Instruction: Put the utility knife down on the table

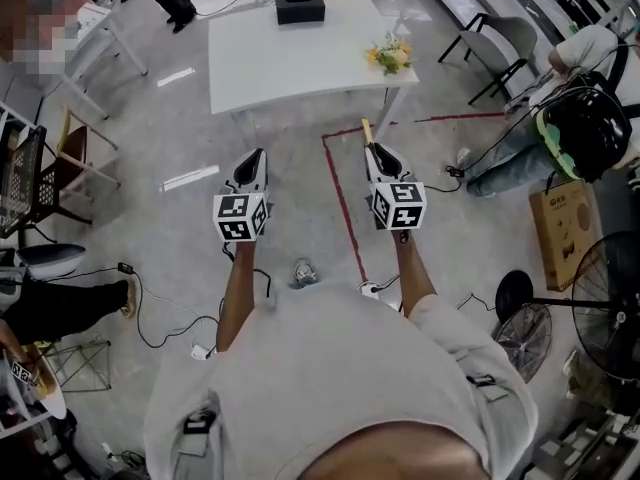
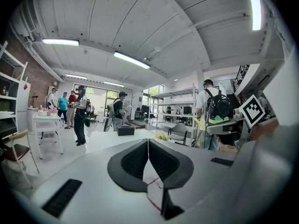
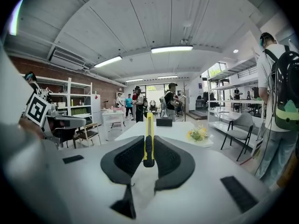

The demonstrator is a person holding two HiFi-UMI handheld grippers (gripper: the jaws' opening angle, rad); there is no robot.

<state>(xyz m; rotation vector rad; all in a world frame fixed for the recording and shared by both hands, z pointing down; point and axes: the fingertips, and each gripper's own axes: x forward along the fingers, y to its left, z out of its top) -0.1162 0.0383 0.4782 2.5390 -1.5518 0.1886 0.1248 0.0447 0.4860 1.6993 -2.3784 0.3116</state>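
A yellow utility knife [image 3: 149,125] stands upright between the black pads of my right gripper [image 3: 149,148], which is shut on it; its top sticks out past the jaws. In the head view the knife [image 1: 366,130] pokes forward from the right gripper [image 1: 374,150], held above the floor short of the white table [image 1: 270,63]. My left gripper [image 1: 258,156] is level with it to the left, also above the floor. In the left gripper view that gripper [image 2: 148,143] has its pads touching, with nothing between them.
A black box [image 1: 299,7] and a small bunch of flowers [image 1: 390,56] sit on the table. Red tape [image 1: 345,203] and cables lie on the floor. At the right are a person with a backpack [image 1: 585,128], a cardboard box [image 1: 562,230], a fan [image 1: 600,298] and chairs [image 1: 500,43].
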